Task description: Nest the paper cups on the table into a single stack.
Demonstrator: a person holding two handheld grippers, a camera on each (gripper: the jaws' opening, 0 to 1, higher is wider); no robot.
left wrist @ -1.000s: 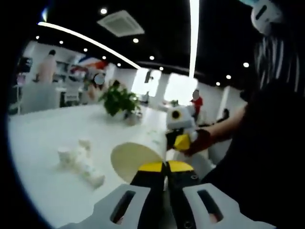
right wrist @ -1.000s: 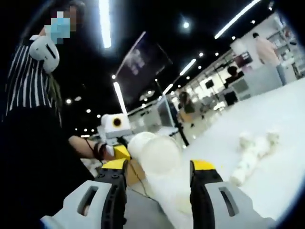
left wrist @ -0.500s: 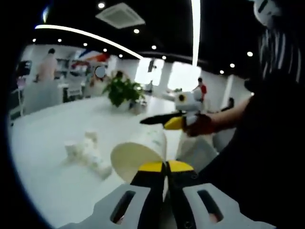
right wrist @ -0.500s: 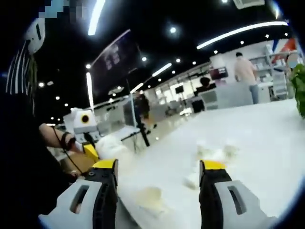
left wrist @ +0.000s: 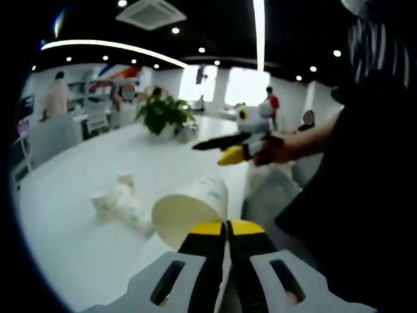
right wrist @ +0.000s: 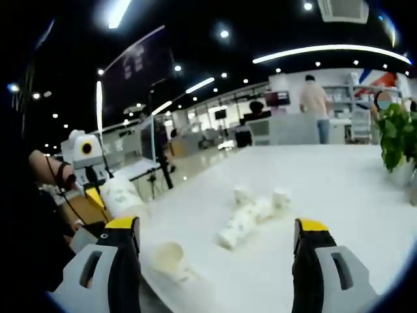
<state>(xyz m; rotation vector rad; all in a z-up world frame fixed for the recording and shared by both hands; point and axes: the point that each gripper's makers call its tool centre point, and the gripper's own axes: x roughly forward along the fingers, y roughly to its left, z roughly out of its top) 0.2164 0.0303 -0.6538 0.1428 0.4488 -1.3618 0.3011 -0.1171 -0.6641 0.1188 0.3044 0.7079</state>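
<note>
Left gripper view: the left claw [left wrist: 226, 228] is squeezed tight on the rim of a paper cup [left wrist: 189, 208], held up in the air with its open mouth showing.
Right claw: the right claw [right wrist: 215, 228] is wide open and holds nothing.
Other cups: a small pile of paper cups [right wrist: 251, 212] lies on its side in the middle of the white table [right wrist: 339, 189]. One single cup [right wrist: 168, 257] lies alone, close to the right claw.
How to do it well: I think the right claw should grab the single cup by its rim, then slide it straight into the held cup, slowly.
Hard to see: the pile is blurry, so I cannot count its cups.
</note>
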